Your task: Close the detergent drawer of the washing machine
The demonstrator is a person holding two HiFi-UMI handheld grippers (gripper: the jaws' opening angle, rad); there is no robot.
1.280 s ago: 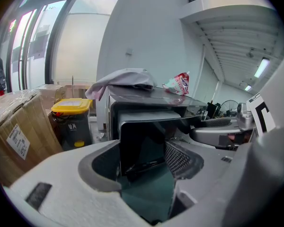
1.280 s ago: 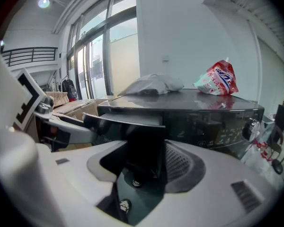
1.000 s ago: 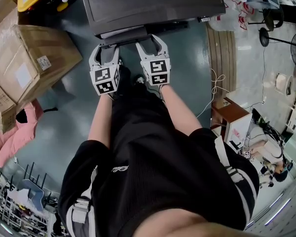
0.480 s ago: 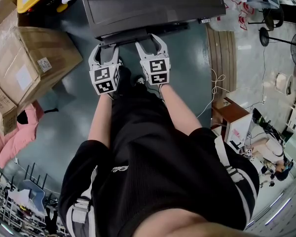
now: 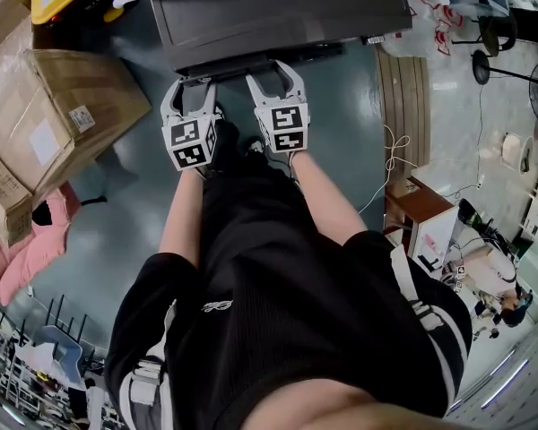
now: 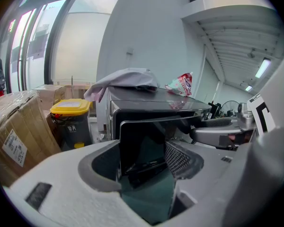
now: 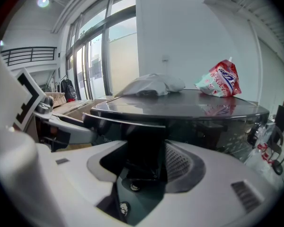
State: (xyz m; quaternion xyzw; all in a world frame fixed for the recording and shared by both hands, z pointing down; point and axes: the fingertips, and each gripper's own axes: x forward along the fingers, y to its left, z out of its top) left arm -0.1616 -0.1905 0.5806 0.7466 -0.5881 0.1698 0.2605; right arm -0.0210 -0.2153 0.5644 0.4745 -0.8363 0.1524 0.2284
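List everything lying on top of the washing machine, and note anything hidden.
On the washing machine lie a crumpled pale cloth and a red-and-white plastic packet, apart from each other. Whatever is under the cloth is covered and cannot be seen.

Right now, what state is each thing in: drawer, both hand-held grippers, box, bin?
Drawer: sticks out slightly, not flush.
Left hand-held gripper: open, jaws at the drawer front.
Right hand-held gripper: open, jaws at the drawer front.
Box: closed.
Bin: yellow lid on.
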